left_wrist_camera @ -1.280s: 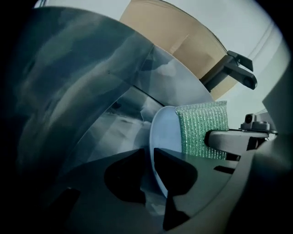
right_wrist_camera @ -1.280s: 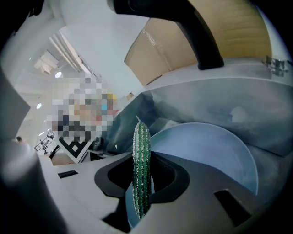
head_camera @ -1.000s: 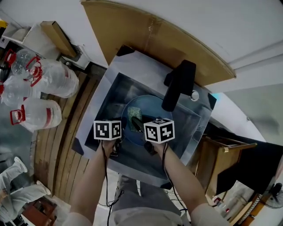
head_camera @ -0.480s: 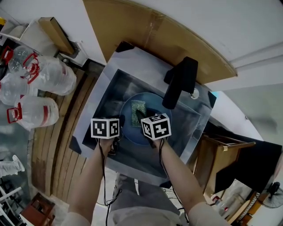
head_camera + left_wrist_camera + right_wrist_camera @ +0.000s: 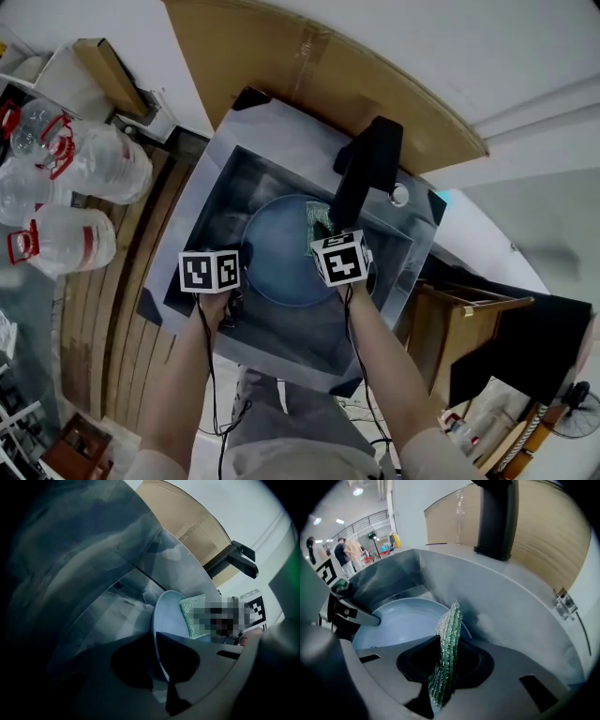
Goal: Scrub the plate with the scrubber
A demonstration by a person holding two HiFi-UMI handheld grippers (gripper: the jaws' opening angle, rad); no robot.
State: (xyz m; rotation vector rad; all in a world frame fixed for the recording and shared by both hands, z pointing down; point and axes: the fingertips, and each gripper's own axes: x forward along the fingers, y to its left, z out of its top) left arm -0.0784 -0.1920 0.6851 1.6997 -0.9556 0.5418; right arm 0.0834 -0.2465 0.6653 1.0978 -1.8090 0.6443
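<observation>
A round blue plate (image 5: pixel 281 251) lies in the steel sink (image 5: pixel 281 330). My left gripper (image 5: pixel 240 283) is shut on the plate's near left rim, and in the left gripper view the rim (image 5: pixel 158 634) runs between the jaws of that gripper (image 5: pixel 158 649). My right gripper (image 5: pixel 328 231) is shut on a green scrubber (image 5: pixel 320 220) over the plate's far right edge, under the black faucet (image 5: pixel 364 180). In the right gripper view the scrubber (image 5: pixel 446 644) stands edge-on between the jaws of the right gripper (image 5: pixel 446 654), above the plate (image 5: pixel 401 619).
Large water bottles (image 5: pixel 66 202) stand on the wooden floor at the left. A wooden board (image 5: pixel 309 66) leans behind the sink, and a wooden cabinet (image 5: pixel 469 328) stands at the right. The sink's far wall (image 5: pixel 511 597) rises close behind the scrubber.
My right gripper has carried the scrubber from the plate's middle to its far right edge by the faucet, rolling as it went. The left gripper and the plate have stayed put.
</observation>
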